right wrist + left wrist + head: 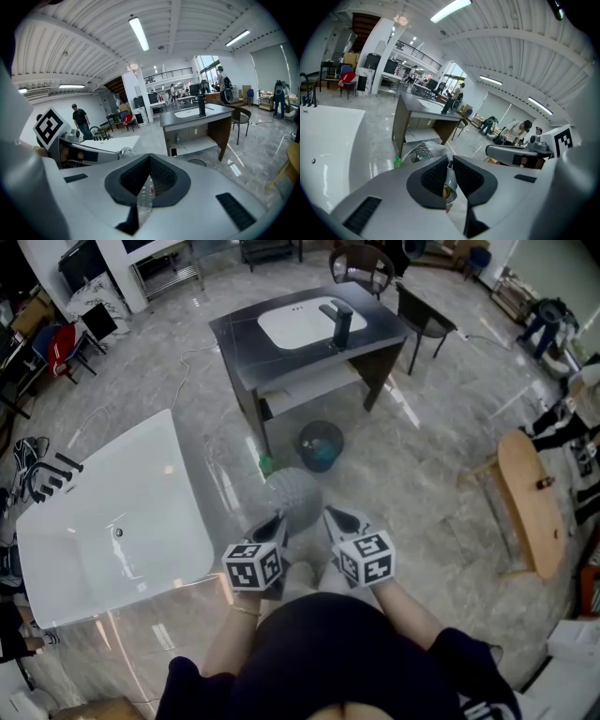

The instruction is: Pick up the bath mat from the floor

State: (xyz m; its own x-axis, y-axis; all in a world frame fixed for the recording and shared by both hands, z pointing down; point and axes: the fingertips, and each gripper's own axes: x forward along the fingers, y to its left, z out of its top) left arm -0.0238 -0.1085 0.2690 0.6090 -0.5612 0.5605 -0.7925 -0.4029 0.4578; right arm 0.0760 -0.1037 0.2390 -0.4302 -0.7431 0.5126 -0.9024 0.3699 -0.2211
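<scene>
The bath mat is a pale grey, see-through sheet with a dotted texture. It hangs bunched in front of me, held up between both grippers. My left gripper is shut on one thin edge of the mat, and more of the mat bulges beyond the jaws. My right gripper is shut on another edge, a clear strip with small bumps pinched between its dark pads. The two grippers sit side by side, close together, pointing forward and down.
A white bathtub lies to the left. A dark vanity table with a white sink and black tap stands ahead, with a round dark bin and a green bottle on the floor below it. A wooden bench stands at right.
</scene>
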